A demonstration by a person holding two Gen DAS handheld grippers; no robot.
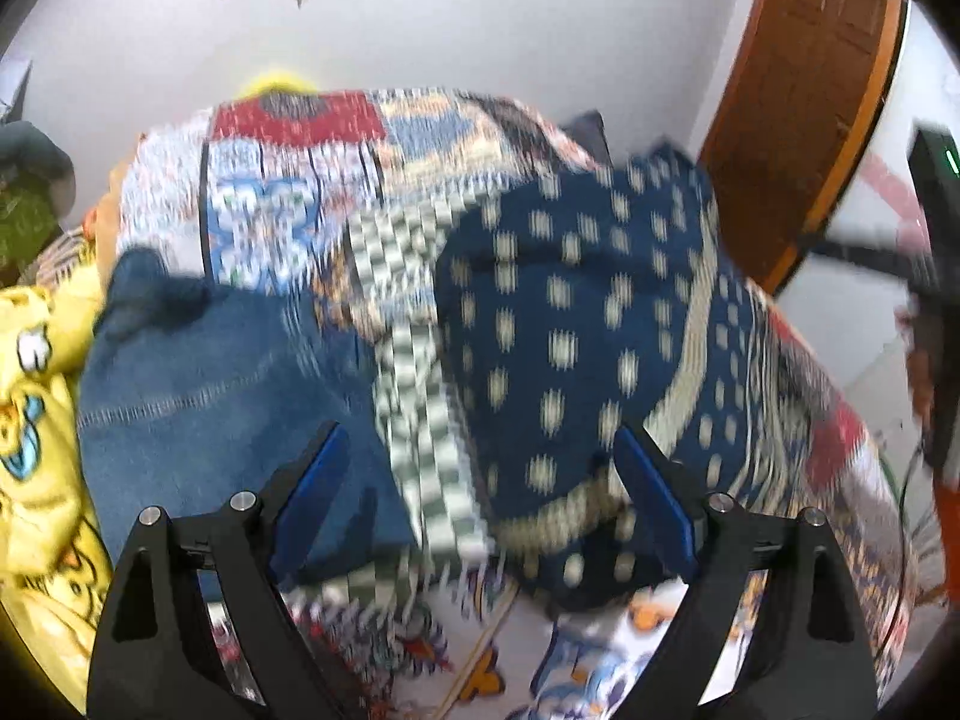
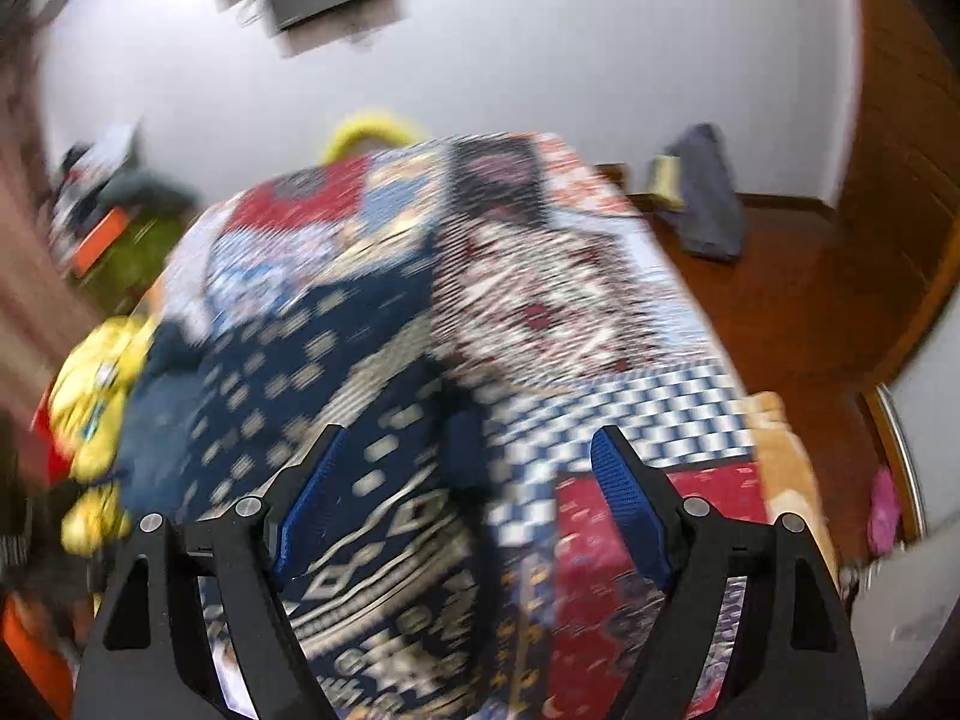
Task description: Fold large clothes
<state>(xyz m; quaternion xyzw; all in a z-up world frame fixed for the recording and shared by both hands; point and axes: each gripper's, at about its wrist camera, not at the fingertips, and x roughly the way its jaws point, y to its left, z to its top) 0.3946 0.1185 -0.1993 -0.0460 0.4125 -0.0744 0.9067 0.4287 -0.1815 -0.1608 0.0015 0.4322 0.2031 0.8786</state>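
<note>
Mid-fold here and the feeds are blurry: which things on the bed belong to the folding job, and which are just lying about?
Job:
navy dotted garment
denim garment
left gripper, open
right gripper, open

Lying about:
patchwork bedspread
yellow cartoon fabric
grey cloth on the floor

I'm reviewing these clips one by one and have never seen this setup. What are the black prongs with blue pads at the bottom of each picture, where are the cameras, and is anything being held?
Each picture comes from a wide-angle camera fixed on a hand-held gripper, looking forward along its two fingers. The black prongs with blue pads are those fingers. One view shows the left gripper, the other the right gripper. Both stand wide open with nothing between the pads, so nothing is held.

Below them is a bed covered by a patchwork bedspread. On it lies a navy garment with pale dots, a striped cloth beside it, a blue denim piece and a yellow printed fabric at the left edge. Both pictures are blurred by motion, so finer details cannot be read.
</note>
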